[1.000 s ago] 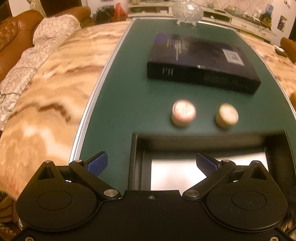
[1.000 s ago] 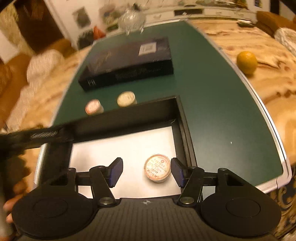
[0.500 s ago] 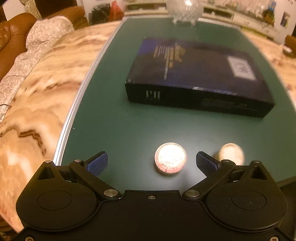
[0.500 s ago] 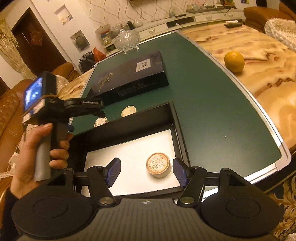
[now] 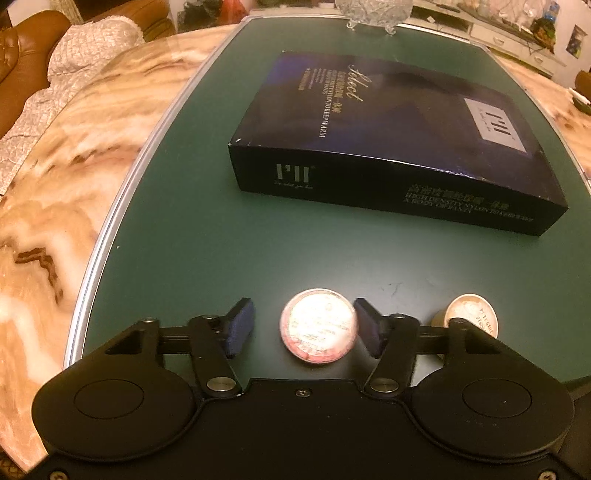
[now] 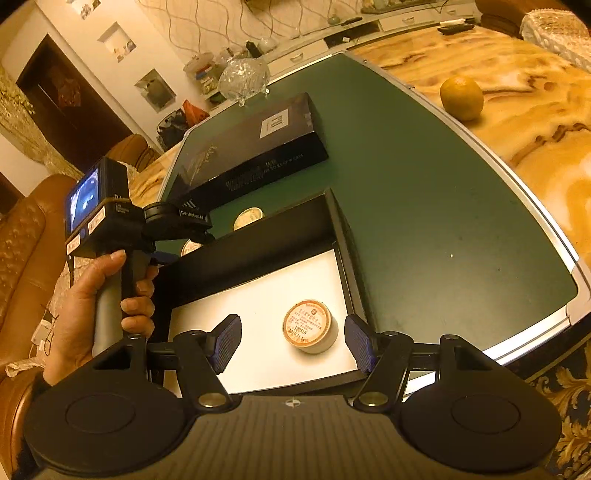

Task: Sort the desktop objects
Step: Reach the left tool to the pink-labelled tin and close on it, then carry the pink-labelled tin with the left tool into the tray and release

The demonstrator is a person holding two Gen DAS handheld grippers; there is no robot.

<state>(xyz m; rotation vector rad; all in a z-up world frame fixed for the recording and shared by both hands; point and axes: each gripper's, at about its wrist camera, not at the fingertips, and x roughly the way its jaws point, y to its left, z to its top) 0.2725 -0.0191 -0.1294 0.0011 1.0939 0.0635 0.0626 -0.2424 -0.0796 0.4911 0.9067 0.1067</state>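
My left gripper (image 5: 304, 330) is open around a small round pink-rimmed tin (image 5: 318, 335) on the green table top (image 5: 207, 236). The right pad touches the tin; the left pad stands a little off it. A second round tin (image 5: 469, 318) lies just right of the gripper. In the right wrist view my right gripper (image 6: 293, 341) is open above a black tray (image 6: 343, 240) with a white floor, over a third round tin (image 6: 309, 325) lying in it. The left gripper (image 6: 162, 218) shows there beyond the tray's far wall.
A large dark flat box (image 5: 391, 147) lies behind the tins. A glass bowl (image 5: 373, 11) stands at the far table edge. An orange (image 6: 461, 98) sits on the marble surface (image 6: 535, 122) to the right. A sofa (image 5: 22, 51) is at the left.
My left gripper has moved forward from over the tray to the pink-rimmed tin and its jaws have narrowed around it. My right gripper has risen and drawn back slightly, still open.
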